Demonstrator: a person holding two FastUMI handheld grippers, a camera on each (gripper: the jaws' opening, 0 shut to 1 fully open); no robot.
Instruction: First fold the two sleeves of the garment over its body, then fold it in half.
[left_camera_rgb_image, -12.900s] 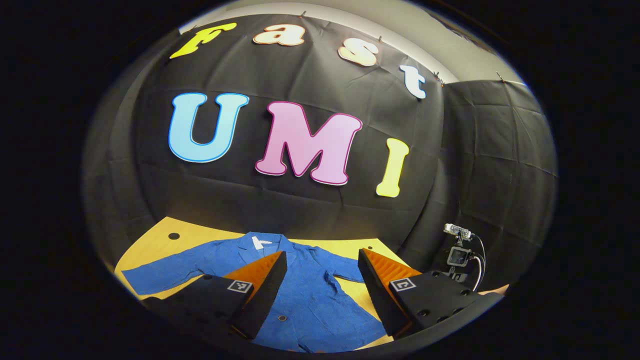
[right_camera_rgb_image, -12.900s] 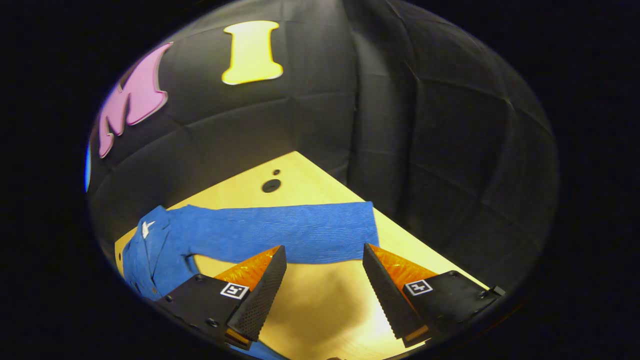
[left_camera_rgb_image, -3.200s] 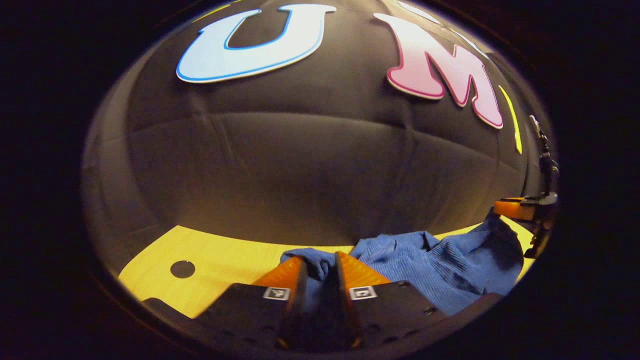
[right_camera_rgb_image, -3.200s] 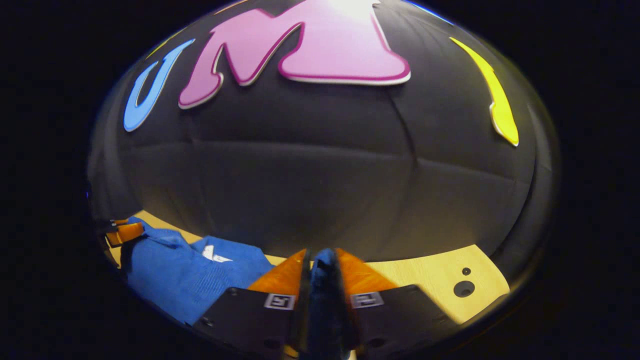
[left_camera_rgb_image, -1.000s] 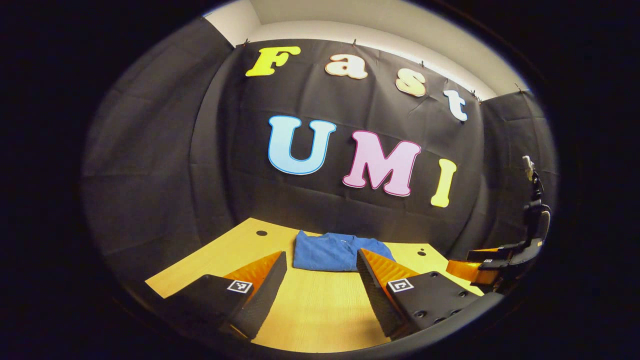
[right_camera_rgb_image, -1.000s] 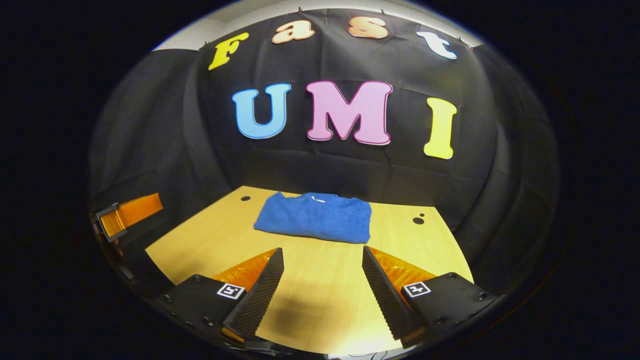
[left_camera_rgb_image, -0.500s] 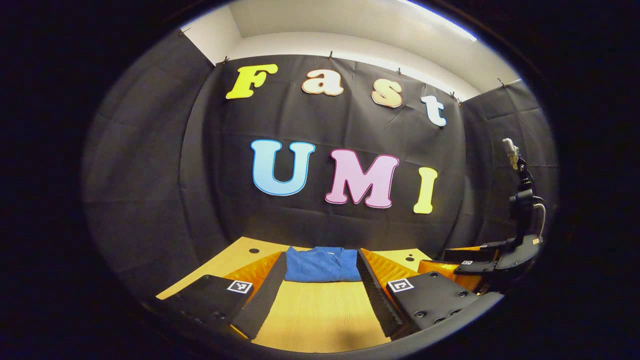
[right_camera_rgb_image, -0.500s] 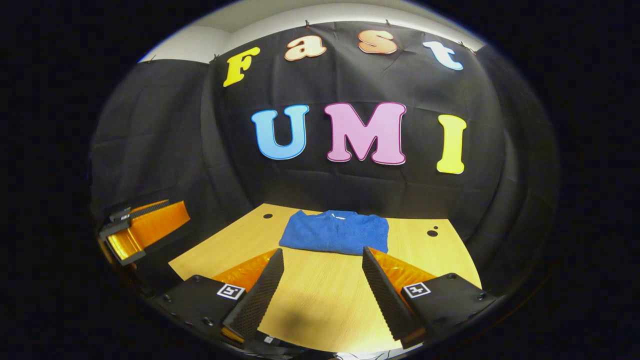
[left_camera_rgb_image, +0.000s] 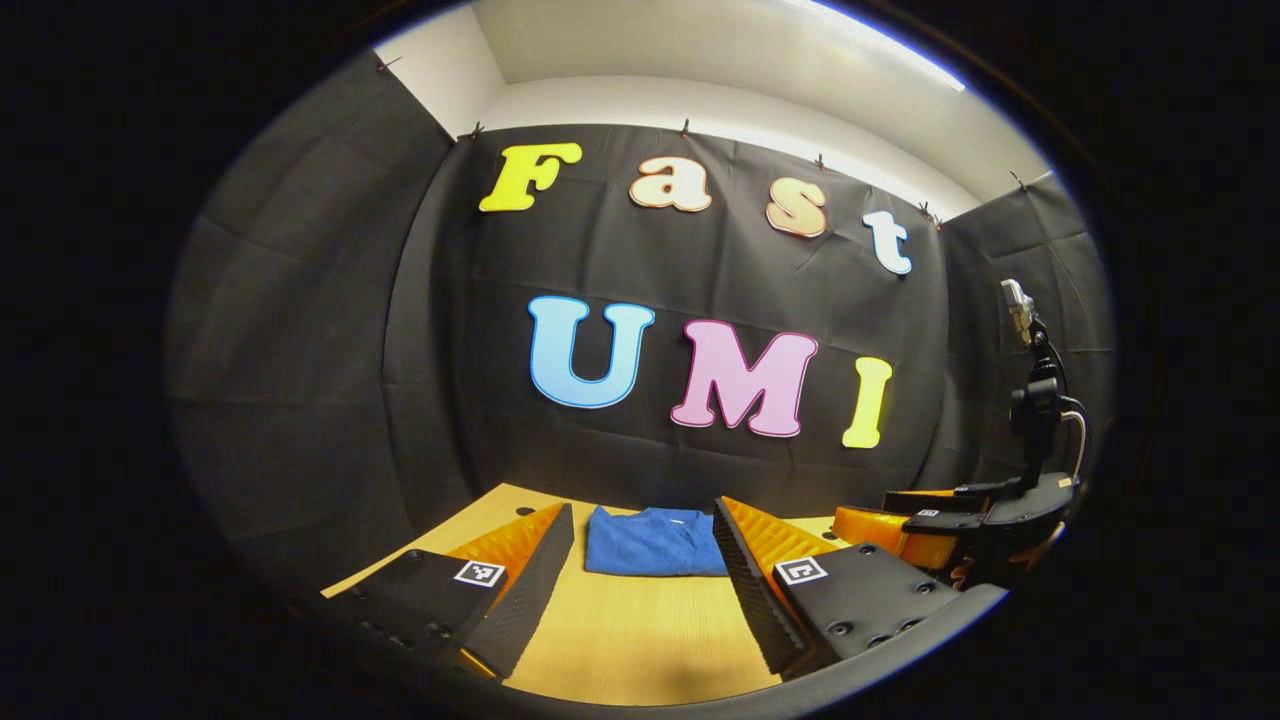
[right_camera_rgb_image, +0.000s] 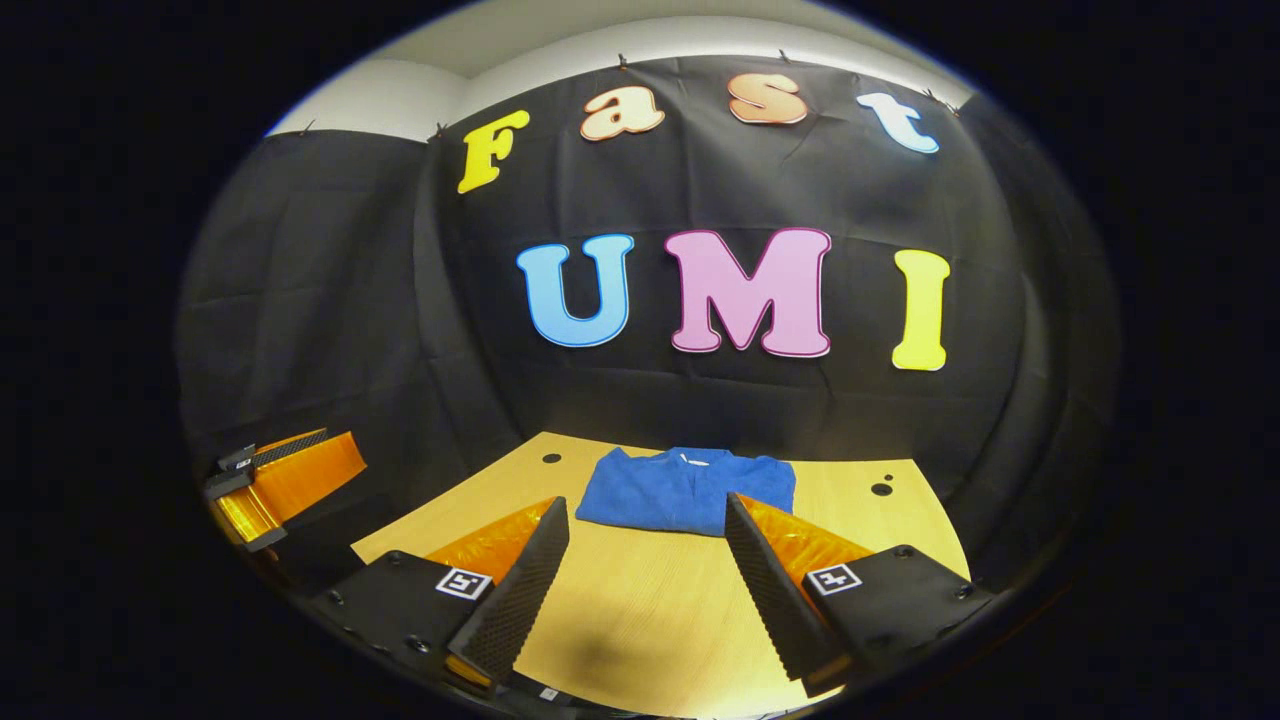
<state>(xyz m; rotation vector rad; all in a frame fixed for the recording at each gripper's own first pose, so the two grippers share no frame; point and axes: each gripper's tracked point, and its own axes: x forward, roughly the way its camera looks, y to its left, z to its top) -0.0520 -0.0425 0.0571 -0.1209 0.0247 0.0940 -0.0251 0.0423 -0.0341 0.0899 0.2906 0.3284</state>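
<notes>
The blue garment (left_camera_rgb_image: 655, 541) lies folded into a compact rectangle at the far side of the wooden table (left_camera_rgb_image: 620, 640), collar toward the wall. In the right gripper view the same garment (right_camera_rgb_image: 685, 490) rests flat on the table (right_camera_rgb_image: 650, 620). My left gripper (left_camera_rgb_image: 640, 545) is open, held back from the garment above the near part of the table, nothing between its fingers. My right gripper (right_camera_rgb_image: 645, 545) is open too, well short of the garment. The right gripper (left_camera_rgb_image: 935, 525) shows at the right edge of the left gripper view, and the left gripper (right_camera_rgb_image: 275, 480) at the left edge of the right gripper view.
Small dark holes (right_camera_rgb_image: 881, 489) mark the tabletop near its far corners. A small camera on a black stand (left_camera_rgb_image: 1035, 400) rises at the far right in the left gripper view. Black cloth walls close the booth behind and beside the table.
Both grippers have drawn back and up from the table over the last second, so the folded garment looks smaller and farther. Earlier they were shut on the garment; now both stand open.
</notes>
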